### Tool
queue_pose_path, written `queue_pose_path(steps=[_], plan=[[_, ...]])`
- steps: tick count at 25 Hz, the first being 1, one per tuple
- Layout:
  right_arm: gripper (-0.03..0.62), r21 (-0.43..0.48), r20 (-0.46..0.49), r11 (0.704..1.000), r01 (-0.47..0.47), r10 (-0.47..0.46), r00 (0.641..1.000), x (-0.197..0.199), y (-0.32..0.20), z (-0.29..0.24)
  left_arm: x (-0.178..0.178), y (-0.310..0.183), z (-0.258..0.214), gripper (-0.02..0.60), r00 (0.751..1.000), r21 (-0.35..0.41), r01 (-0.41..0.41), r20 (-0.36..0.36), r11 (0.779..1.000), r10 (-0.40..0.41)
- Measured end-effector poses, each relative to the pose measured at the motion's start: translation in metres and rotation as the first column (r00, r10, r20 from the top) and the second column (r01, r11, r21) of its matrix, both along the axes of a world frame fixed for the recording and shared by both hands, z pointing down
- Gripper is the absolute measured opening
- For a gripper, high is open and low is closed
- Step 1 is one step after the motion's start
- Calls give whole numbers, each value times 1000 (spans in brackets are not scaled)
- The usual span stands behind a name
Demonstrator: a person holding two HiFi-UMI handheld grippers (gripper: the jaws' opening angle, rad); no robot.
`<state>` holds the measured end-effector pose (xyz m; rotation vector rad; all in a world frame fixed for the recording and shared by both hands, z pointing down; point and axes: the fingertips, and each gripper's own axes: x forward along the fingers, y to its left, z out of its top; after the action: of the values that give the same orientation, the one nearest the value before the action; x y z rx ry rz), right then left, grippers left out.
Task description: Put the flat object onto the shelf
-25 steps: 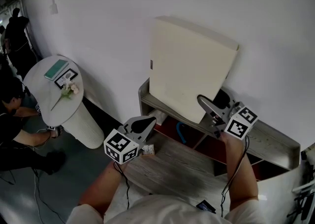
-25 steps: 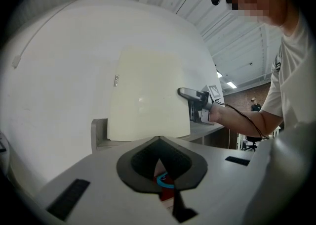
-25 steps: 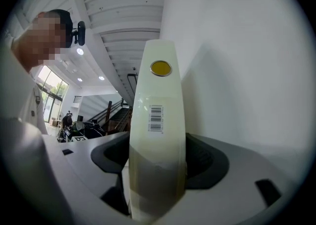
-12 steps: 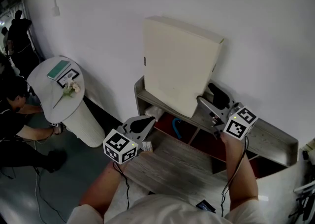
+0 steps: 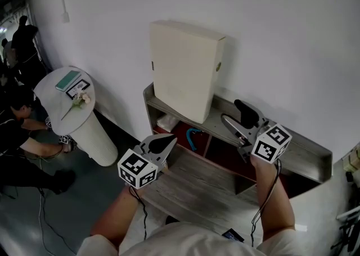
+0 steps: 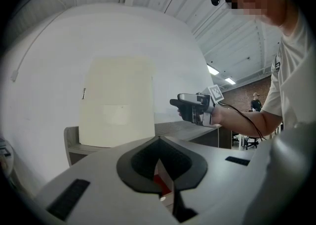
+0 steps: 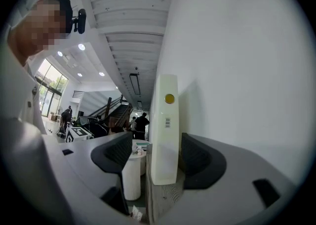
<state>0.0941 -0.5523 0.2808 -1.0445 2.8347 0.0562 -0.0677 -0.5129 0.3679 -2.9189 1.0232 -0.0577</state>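
Note:
The flat object is a large cream box (image 5: 183, 69). It stands on edge on the top board of the grey wooden shelf (image 5: 292, 151), at the board's left end, with its back against the white wall. My right gripper (image 5: 232, 115) hovers open over the shelf top just right of the box, pointing at its narrow side. In the right gripper view the box (image 7: 165, 130) is edge-on ahead, in line with the gap of my right gripper (image 7: 158, 157). My left gripper (image 5: 163, 143) is shut and empty, low in front of the shelf, and in its own view the box (image 6: 117, 103) is face-on.
Under the top board are red-lined compartments with a blue object (image 5: 191, 135) and a small white box (image 5: 167, 122). A lower wooden board (image 5: 197, 184) juts out towards me. A round white side table (image 5: 64, 100) with a book stands at the left, with people beyond it.
The box has swung from tilted to upright and shifted left along the shelf top. The right gripper, earlier at its lower right corner, now stands apart from it. The left gripper has barely moved.

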Motion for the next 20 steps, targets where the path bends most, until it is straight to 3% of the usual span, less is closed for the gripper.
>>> queue_pose_path(steps=[4, 11, 20], plan=[[300, 5, -26, 1000, 6, -6, 1000, 11, 31, 8, 20, 24, 0, 12, 1000, 4, 8, -2, 1000, -8], [149, 38, -34, 999, 0, 1, 999, 32, 93, 23, 53, 71, 1, 12, 999, -19, 7, -50, 1000, -8], [38, 39, -71, 999, 24, -21, 997, 56, 174, 57, 88, 139, 19, 12, 998, -36, 20, -64, 999, -22]])
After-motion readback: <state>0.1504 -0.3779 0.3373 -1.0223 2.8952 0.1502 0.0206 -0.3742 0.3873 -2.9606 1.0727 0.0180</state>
